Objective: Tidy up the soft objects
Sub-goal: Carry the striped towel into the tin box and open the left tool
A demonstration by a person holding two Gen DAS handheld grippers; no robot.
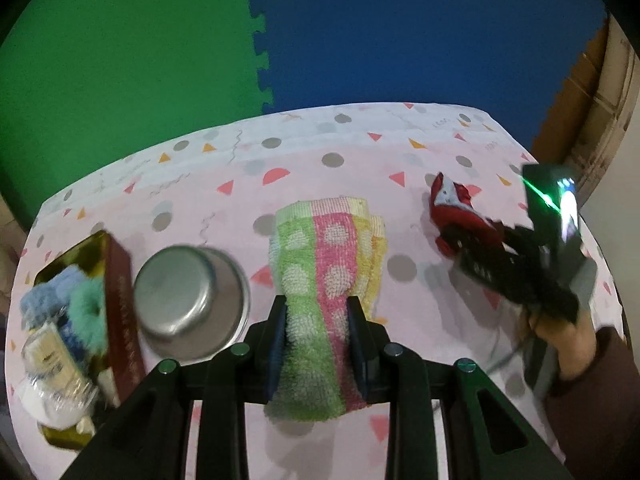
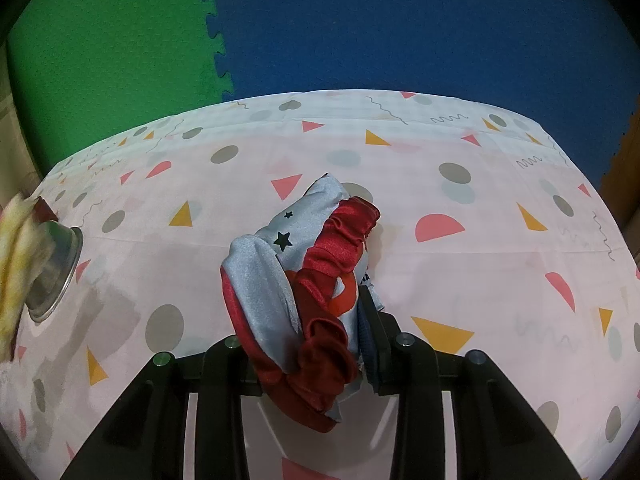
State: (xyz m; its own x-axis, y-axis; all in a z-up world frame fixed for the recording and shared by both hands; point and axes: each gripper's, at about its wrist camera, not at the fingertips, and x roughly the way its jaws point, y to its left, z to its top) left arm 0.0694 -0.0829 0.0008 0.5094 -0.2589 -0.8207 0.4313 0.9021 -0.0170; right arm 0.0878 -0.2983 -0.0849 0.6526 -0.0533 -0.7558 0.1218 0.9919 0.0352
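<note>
My left gripper point(image 1: 318, 312) is shut on a striped terry towel point(image 1: 324, 256), green, pink and yellow with white dots, held above the table. My right gripper point(image 2: 320, 312) is shut on a red and pale blue satin cloth point(image 2: 304, 280) with black stars; its left finger is hidden by the cloth. The right gripper point(image 1: 452, 236) with that cloth point(image 1: 450, 204) also shows at the right of the left wrist view. A blurred edge of the towel point(image 2: 16, 256) shows at the far left of the right wrist view.
A gold tin box point(image 1: 116, 280) at the left holds blue and teal fluffy items point(image 1: 72, 300) and a plastic packet point(image 1: 52, 372). A steel bowl point(image 1: 188, 300) stands next to it, also in the right wrist view point(image 2: 56, 272). The patterned tablecloth point(image 2: 460, 280) covers the table.
</note>
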